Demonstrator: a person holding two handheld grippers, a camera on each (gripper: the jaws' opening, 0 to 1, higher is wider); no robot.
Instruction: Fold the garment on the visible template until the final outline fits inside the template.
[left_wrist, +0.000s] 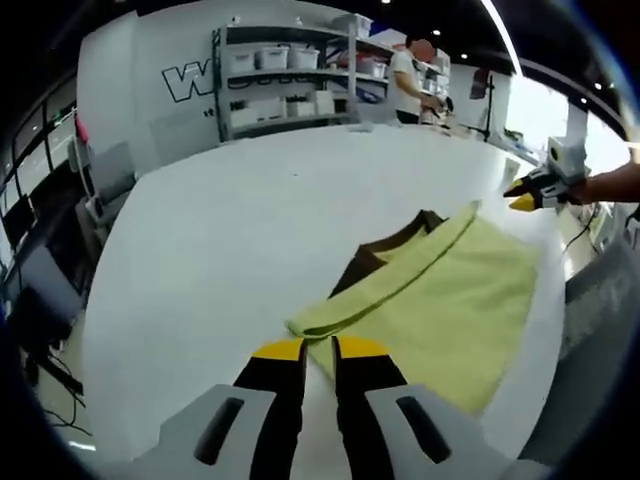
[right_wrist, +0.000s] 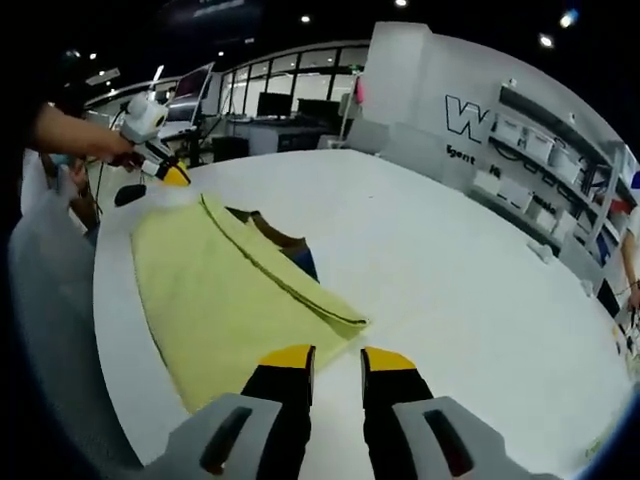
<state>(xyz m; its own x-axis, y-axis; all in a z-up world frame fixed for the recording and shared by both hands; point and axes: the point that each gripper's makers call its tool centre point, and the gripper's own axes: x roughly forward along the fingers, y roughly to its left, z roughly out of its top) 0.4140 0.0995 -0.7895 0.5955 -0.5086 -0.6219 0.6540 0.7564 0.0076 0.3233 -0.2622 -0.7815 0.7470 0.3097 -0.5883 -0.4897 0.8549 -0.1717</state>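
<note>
- Garment (left_wrist: 440, 290): yellow-green cloth, lies flat on the white table (left_wrist: 230, 240), already doubled over once, with a rolled fold edge running diagonally. It sits near the table's edge in both views.
- Template (left_wrist: 385, 250): a dark brown panel pokes out from under the far side of the garment; in the right gripper view (right_wrist: 285, 240) a bluish patch shows next to the brown. Most of it is covered, so I cannot tell its full outline.
- Handling, my read: light, limp, no stiffness. It'll sag and drag if lifted from one point. Low slip on the table, so folds should stay put. Not fragile.
- Where to grab: corners and the free hem, pinching both layers at the fold edge. A mid-panel grab would just bunch it.
- Left gripper (left_wrist: 318, 352): jaws spread slightly, nothing between them, tips just short of the near corner of the fold.
- Right gripper (right_wrist: 338, 362): jaws spread, empty, tips just beside the near end of the fold edge.
- The right gripper also shows at the far corner of the garment in the left gripper view (left_wrist: 525, 195); the left gripper likewise in the right gripper view (right_wrist: 170, 172). So each is at an opposite end.
- Room: wide bare table on the far side, free for swinging cloth over. The table edge is close on the garment's near side; keep pulls away from it.
- Shelves (left_wrist: 290, 80) and a person (left_wrist: 410, 85) are well apart, no interference.
</note>
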